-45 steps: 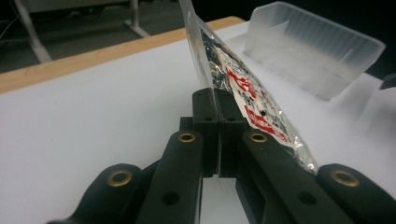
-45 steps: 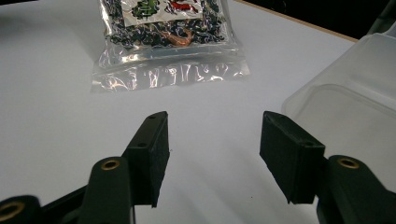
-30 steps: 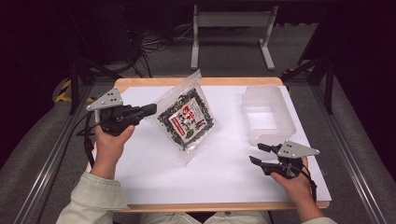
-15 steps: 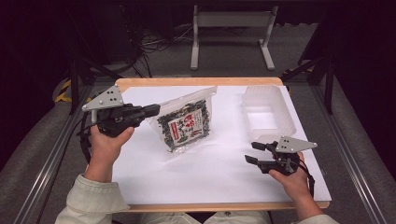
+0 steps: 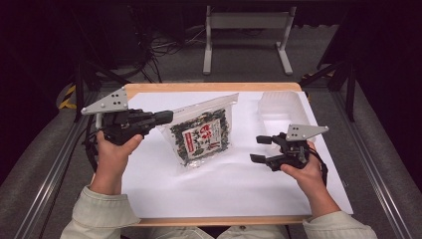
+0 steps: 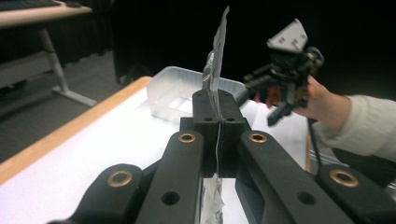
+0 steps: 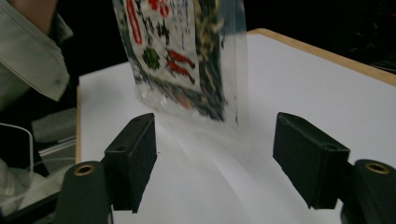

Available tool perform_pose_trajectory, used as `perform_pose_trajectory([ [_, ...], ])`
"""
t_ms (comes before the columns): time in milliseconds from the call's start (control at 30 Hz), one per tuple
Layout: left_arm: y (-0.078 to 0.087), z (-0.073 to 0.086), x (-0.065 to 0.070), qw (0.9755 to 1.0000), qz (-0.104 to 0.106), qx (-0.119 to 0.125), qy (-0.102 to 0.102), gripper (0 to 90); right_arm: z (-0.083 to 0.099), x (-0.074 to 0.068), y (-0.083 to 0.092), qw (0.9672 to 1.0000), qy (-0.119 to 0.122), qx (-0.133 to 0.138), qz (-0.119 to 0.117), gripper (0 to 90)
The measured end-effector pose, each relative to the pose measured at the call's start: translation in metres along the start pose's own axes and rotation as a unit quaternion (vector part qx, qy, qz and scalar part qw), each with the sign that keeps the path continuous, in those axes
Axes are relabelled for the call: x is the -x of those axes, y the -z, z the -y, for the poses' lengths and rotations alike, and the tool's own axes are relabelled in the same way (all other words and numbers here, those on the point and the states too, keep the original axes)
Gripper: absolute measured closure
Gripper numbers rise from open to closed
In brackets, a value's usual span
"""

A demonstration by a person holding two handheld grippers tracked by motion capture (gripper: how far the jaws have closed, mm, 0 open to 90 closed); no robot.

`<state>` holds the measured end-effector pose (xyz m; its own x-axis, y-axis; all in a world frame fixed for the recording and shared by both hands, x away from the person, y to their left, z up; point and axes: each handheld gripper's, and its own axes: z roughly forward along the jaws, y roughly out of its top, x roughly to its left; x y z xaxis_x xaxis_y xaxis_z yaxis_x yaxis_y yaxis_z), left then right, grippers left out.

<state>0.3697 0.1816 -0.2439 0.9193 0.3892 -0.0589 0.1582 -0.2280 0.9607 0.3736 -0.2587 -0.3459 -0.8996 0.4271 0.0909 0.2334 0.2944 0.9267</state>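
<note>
A: From the high view, where is the clear snack bag (image 5: 201, 137)?

B: The left gripper (image 5: 166, 117) has its fingers clenched on the bag's left edge, and the bag is lifted off the white surface (image 5: 224, 184), hanging slightly tilted. A second ago it lay more slanted and farther toward the table's rear; now it has swung round toward the person. The right gripper (image 5: 260, 149) has come in nearer too, with its fingers released, and is apart from the bag. A clear plastic container (image 5: 278, 107) sits at the far right.

A: And the left gripper view?

B: The bag's thin edge (image 6: 217, 56) stands upright, pinched between the two black fingers (image 6: 205, 114). Beyond it are the container (image 6: 175, 91) and the right gripper (image 6: 280, 88), held in a hand.

A: The right gripper view?

B: Its fingers (image 7: 135, 158) stand wide apart with nothing in them. The bag (image 7: 182, 56) hangs ahead, its lower edge just over the surface (image 7: 299, 79).

A: So what does the shift mean?

B: I'd judge the bag is being presented for a second grip, probably on its free side.
</note>
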Motion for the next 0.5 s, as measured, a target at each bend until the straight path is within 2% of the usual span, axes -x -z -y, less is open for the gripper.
perform_pose_trajectory([
  [100, -0.001, 0.000, 0.002, 1.0000, 0.003, -0.002, 0.001, 89.7, -0.008, 0.001, -0.003, 0.9999, 0.007, 0.008, -0.003, 29.4],
  [233, -0.003, -0.002, 0.006, 1.0000, 0.004, 0.001, -0.002, 89.7, -0.029, 0.001, -0.014, 0.9993, 0.033, 0.014, -0.008, 28.6],
  [333, -0.004, -0.004, 0.007, 1.0000, 0.003, -0.002, -0.006, 89.7, -0.036, 0.001, -0.019, 0.9991, 0.037, 0.019, -0.013, 26.4],
  [367, -0.004, -0.004, 0.008, 1.0000, 0.004, -0.001, -0.006, 89.8, -0.040, 0.001, -0.022, 0.9988, 0.038, 0.026, -0.017, 25.1],
  [433, -0.005, -0.005, 0.010, 1.0000, 0.007, 0.003, -0.005, 89.8, -0.040, 0.001, -0.029, 0.9972, 0.025, 0.068, -0.022, 23.5],
  [467, -0.005, -0.006, 0.010, 0.9999, 0.008, 0.002, -0.010, 90.0, -0.041, 0.001, -0.032, 0.9952, 0.017, 0.094, -0.024, 24.5],
  [500, -0.006, -0.007, 0.012, 0.9999, 0.005, -0.001, -0.010, 90.0, -0.042, 0.002, -0.034, 0.9942, 0.016, 0.103, -0.027, 25.3],
])
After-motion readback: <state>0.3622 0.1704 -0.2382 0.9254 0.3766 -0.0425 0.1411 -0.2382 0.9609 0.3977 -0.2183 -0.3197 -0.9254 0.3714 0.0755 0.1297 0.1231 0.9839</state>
